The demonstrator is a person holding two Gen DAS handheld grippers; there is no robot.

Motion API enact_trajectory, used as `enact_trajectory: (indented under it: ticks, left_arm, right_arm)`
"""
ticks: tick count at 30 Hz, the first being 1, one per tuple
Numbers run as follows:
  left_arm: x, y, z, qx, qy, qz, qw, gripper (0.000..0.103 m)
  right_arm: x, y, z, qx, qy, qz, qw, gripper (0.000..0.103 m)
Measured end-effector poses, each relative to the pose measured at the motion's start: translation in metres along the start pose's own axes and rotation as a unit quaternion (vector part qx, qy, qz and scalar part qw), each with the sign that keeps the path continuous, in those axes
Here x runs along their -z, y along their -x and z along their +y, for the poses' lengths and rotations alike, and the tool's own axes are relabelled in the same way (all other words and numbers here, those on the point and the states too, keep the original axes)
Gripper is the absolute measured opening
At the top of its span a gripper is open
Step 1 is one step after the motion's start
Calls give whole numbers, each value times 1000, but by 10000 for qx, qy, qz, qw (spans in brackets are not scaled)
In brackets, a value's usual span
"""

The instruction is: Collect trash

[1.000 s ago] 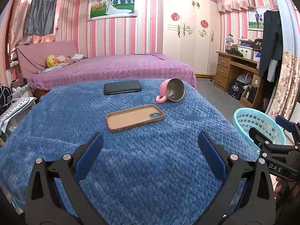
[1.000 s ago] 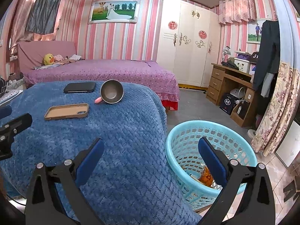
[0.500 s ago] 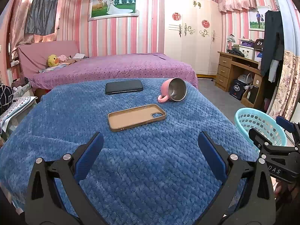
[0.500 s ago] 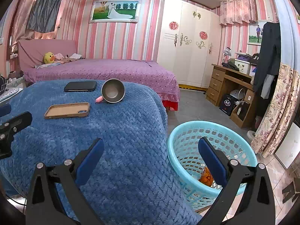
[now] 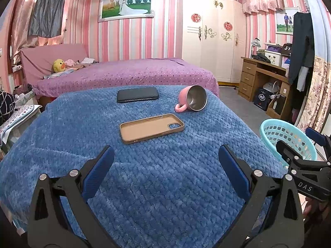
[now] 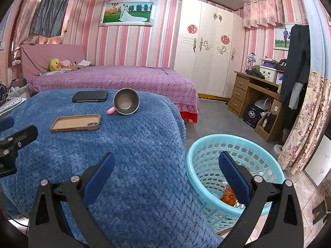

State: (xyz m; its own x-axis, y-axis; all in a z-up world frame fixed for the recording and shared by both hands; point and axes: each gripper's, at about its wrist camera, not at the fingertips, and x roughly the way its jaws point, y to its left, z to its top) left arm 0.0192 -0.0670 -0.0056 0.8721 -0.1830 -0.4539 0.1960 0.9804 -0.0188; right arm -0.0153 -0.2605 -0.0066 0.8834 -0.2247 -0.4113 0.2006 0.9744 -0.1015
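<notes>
Both tools, left tool (image 5: 166, 161) and right tool (image 6: 166, 165), stay spread and empty, drifting slightly; orange trash (image 6: 228, 193) already lies in the perforated turquoise plastic basket (image 6: 206, 144)

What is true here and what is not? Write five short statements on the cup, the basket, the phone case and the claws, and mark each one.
1. The pink cup lies on its side. True.
2. The turquoise basket is empty. False: an orange wrapper lies in it.
3. The left claw is open. True.
4. The right claw grips the tan phone case. False: it is open, holding nothing.
5. The black phone lies on the blue blanket. True.
</notes>
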Motion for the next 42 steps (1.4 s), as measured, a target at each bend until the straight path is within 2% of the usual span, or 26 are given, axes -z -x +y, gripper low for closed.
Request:
enact_trajectory:
  ticks: [42]
  left_arm:
    - [2,-2,1,-26,9,1,10000,97]
  right_arm:
    - [-3,1,2,-17,14,-13,10000,98]
